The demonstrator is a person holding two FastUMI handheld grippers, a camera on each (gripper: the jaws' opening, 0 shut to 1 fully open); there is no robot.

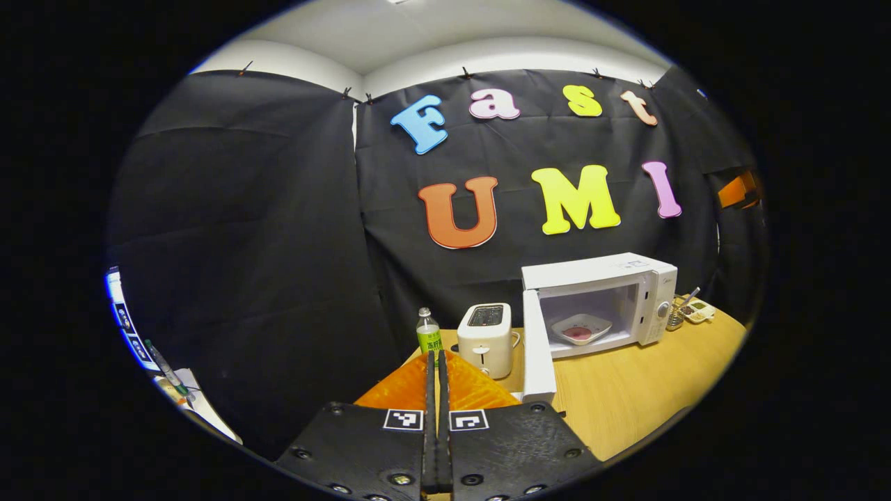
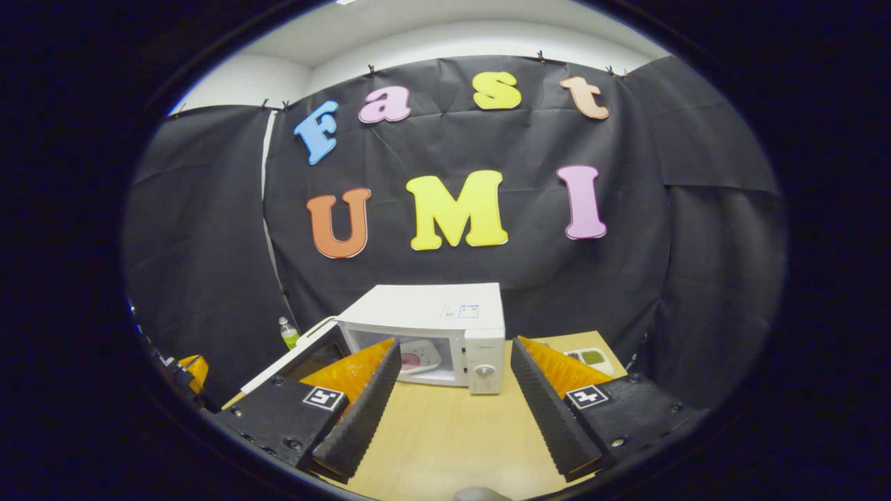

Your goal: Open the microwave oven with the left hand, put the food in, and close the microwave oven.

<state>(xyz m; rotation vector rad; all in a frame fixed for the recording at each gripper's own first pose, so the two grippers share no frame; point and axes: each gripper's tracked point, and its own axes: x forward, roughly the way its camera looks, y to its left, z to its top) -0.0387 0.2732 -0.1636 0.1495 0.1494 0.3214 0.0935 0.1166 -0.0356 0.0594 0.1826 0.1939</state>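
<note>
A white microwave point(image 1: 630, 278) stands on the wooden table point(image 1: 640, 390) with its door point(image 1: 537, 351) swung wide open to the left. Inside lies a white plate of pinkish food point(image 1: 580, 328). My left gripper point(image 1: 436, 356) is shut with nothing between its fingers, well back from the door and to its left. In the right gripper view the microwave point(image 2: 431, 309) sits straight ahead, the plate point(image 2: 416, 360) visible in its cavity and the open door point(image 2: 292, 362) at left. My right gripper point(image 2: 456, 351) is open and empty, held back over the table point(image 2: 452, 438).
A white toaster point(image 1: 485, 338) and a green-labelled bottle point(image 1: 429, 332) stand left of the microwave door. A small dish set with a utensil point(image 1: 689, 309) sits right of the microwave; the same tray point(image 2: 592, 358) appears in the right gripper view. Papers point(image 1: 188, 403) lie at far left.
</note>
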